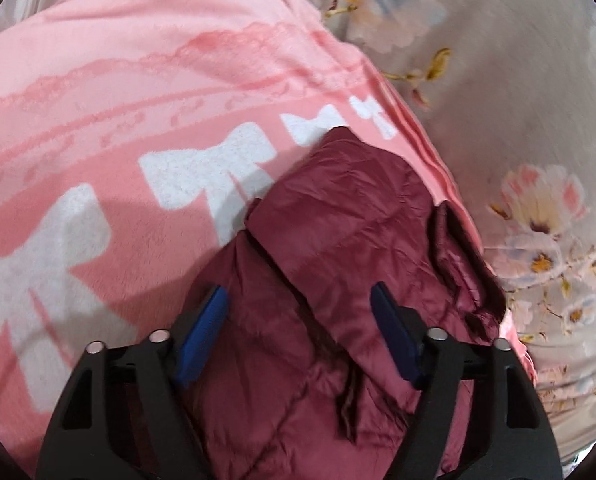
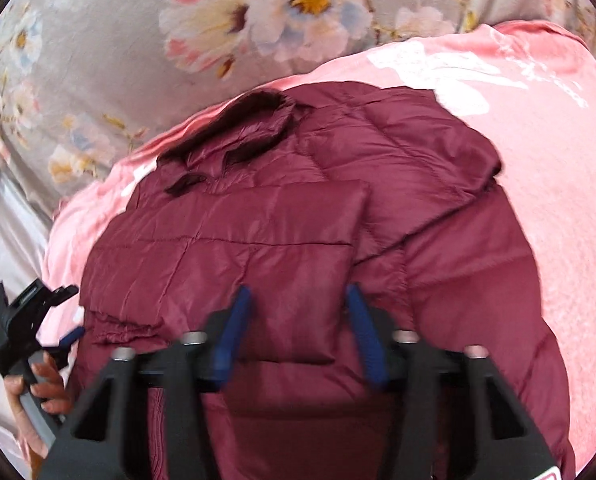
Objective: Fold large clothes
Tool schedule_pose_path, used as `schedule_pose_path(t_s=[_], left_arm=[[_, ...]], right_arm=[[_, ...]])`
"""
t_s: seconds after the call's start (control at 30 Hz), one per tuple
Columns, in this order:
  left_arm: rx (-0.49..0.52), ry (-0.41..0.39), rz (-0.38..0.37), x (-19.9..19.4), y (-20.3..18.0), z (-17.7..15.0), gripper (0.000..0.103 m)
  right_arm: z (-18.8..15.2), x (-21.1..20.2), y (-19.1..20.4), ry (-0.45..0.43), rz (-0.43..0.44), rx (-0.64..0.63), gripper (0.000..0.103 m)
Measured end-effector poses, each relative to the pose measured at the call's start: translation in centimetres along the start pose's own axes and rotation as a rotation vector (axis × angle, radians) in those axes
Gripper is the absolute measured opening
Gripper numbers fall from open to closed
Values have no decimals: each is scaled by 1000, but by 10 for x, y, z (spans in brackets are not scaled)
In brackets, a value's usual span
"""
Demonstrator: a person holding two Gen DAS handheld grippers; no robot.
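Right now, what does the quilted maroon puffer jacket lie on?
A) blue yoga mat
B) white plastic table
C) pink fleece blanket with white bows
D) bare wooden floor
C: the quilted maroon puffer jacket lies on the pink fleece blanket with white bows, which is spread over a grey floral sheet.

We see a bed rather than a table: a grey bed sheet (image 2: 110, 92) printed with large pale flowers, their petals white, pink and faint blue around yellow centres, with thin ochre stems trailing between them. Over the sheet lies a pink fleece blanket (image 1: 146, 92) (soft and slightly fuzzy, by its look) patterned with white bows (image 1: 214, 168) and bands of darker pink lace-like tracery. At the far left of the right wrist view we make out a strip of smooth, pale silvery fabric (image 2: 6, 232) beside the blanket's edge. The light is even and soft, casting only faint shadows on the blanket.
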State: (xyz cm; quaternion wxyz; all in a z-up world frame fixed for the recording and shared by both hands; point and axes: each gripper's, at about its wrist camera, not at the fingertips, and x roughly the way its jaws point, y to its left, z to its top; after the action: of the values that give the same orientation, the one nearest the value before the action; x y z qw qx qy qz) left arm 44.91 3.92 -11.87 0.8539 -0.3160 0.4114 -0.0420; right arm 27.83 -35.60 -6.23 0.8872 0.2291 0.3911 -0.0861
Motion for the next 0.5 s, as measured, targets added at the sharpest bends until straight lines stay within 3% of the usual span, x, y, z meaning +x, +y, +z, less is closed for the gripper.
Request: schedule_pose_path(t_s=[0.03, 0.1, 0.13, 0.17, 0.27, 0.37, 0.43, 0.5], left_arm=[[-5, 7, 9, 5, 1, 2, 56], [0, 4, 37, 10, 1, 4, 30], [7, 2, 46, 11, 0, 5, 22], [11, 2, 43, 10, -1, 7, 4], [41, -69, 7, -9, -13, 13, 0], [111, -159, -19, -35, -34, 13, 0], [142, -176, -25, -40, -43, 9, 0], [166, -155, -1, -32, -44, 3, 0]], right_arm=[[2, 0, 5, -8, -9, -27, 9], [12, -9, 17, -58, -24, -87, 5], [19, -17, 23, -92, -19, -110, 4], [30, -31, 31, -147, -6, -139, 3], [57, -71, 48, -308, 44, -195, 3], [70, -87, 52, -395, 29, -233, 3], [73, -69, 42, -351, -11, -224, 3], [70, -38, 22, -251, -26, -165, 3]])
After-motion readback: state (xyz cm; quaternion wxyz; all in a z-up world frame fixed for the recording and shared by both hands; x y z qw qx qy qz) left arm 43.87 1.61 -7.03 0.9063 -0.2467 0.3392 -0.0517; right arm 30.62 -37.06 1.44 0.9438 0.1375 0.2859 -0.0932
